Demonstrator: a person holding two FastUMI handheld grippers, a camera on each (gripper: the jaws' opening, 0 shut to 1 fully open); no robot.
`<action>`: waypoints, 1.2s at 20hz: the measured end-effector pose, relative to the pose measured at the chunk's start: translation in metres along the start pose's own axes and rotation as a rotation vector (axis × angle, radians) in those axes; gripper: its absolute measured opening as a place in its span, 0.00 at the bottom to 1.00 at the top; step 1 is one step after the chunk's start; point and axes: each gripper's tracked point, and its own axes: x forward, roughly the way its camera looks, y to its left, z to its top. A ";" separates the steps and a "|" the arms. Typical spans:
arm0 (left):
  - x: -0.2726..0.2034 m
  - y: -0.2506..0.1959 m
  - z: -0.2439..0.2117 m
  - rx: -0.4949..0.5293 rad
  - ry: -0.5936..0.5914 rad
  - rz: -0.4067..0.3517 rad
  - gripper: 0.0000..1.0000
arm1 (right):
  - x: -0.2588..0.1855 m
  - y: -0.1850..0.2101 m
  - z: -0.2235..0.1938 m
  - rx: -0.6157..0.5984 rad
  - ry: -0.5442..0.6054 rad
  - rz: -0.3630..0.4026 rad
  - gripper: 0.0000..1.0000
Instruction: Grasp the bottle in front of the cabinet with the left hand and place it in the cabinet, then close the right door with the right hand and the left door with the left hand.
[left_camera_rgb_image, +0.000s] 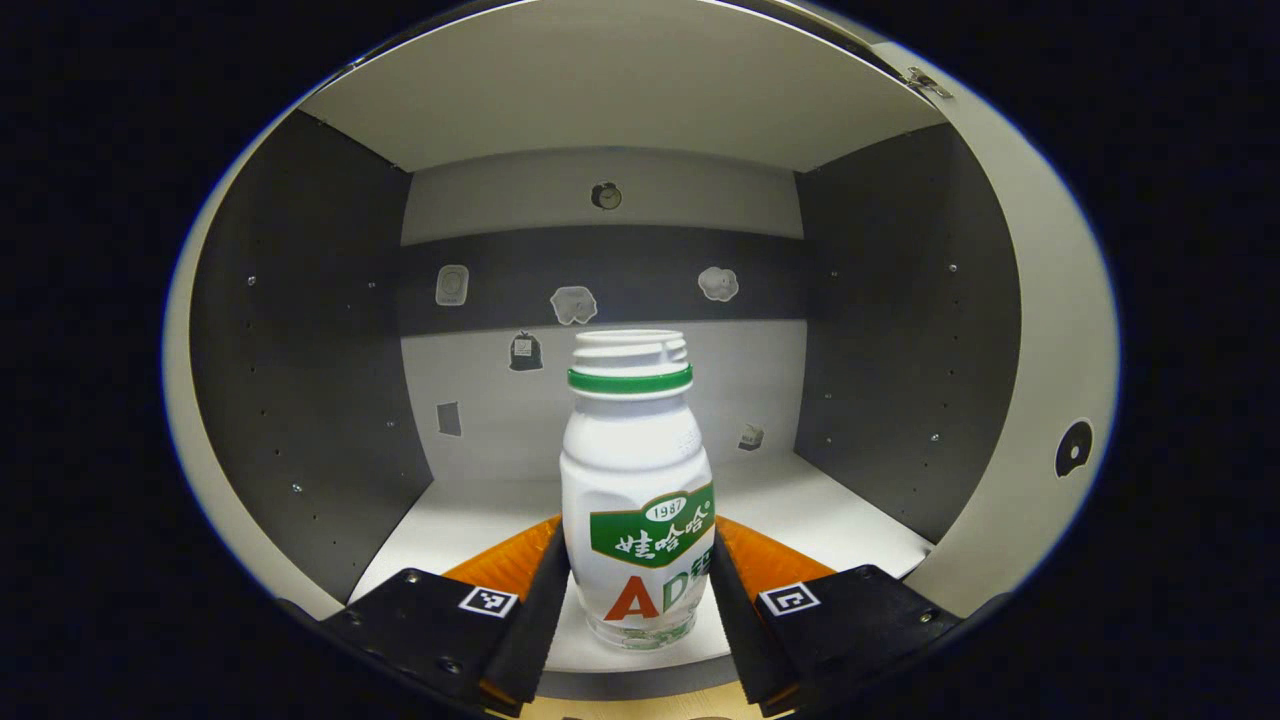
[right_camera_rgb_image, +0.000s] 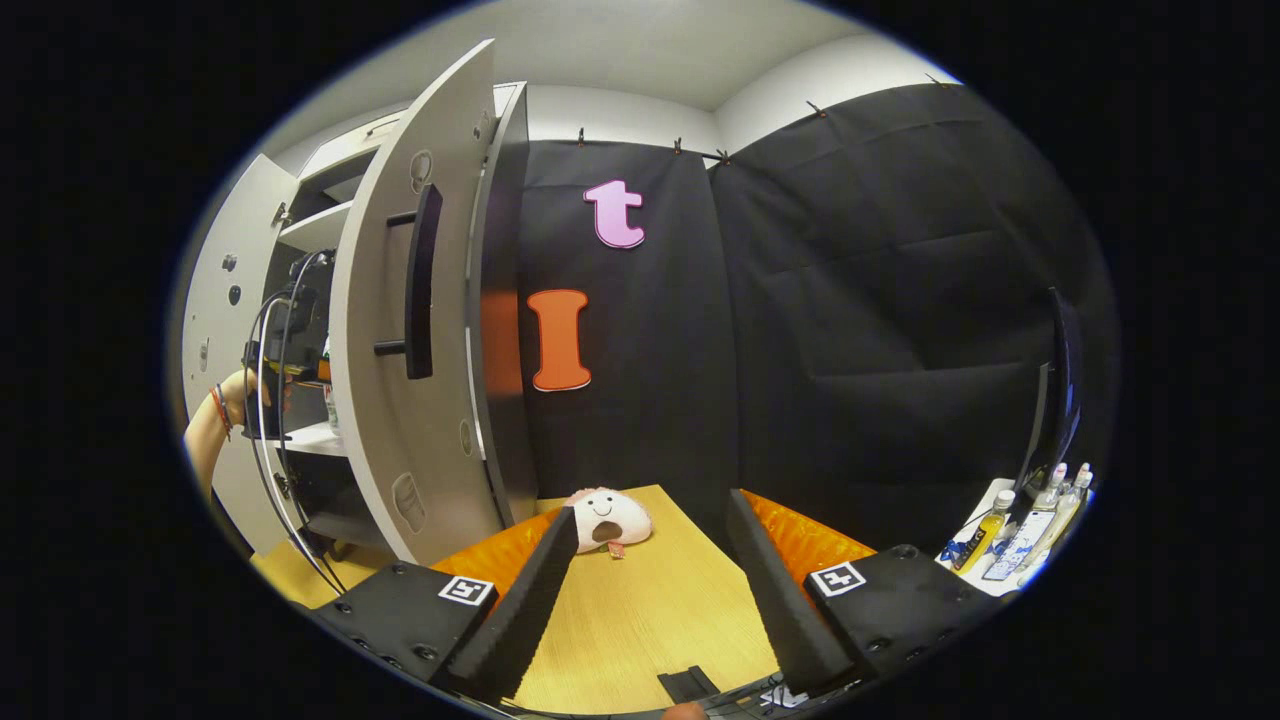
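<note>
Already the left claw (left_camera_rgb_image: 640, 590) was inside the cabinet (left_camera_rgb_image: 300, 330), clamped on the bottle (left_camera_rgb_image: 637, 490), which stood at the near edge of the white shelf (left_camera_rgb_image: 850, 520), seemingly set down though not yet let go. Meanwhile the right claw (right_camera_rgb_image: 650, 580) waited over the table (right_camera_rgb_image: 650, 600) with fingers apart and empty, the right door (right_camera_rgb_image: 400, 350) wide open at its left. So both doors were left to close.

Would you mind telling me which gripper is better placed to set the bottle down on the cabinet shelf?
Left. The left gripper already has the bottle between its fingers, inside the cabinet over the shelf. The right gripper hangs open over the wooden table, outside the open right door.
</note>
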 end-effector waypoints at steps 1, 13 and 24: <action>0.001 0.000 -0.001 0.002 0.000 -0.003 0.74 | 0.001 -0.001 0.001 0.000 -0.001 -0.001 0.99; 0.004 -0.002 -0.012 -0.015 0.013 0.011 0.75 | 0.003 0.000 -0.007 0.016 0.016 0.010 0.99; 0.002 0.002 -0.014 -0.007 0.024 0.036 0.91 | 0.002 -0.001 -0.011 0.023 0.025 0.011 0.99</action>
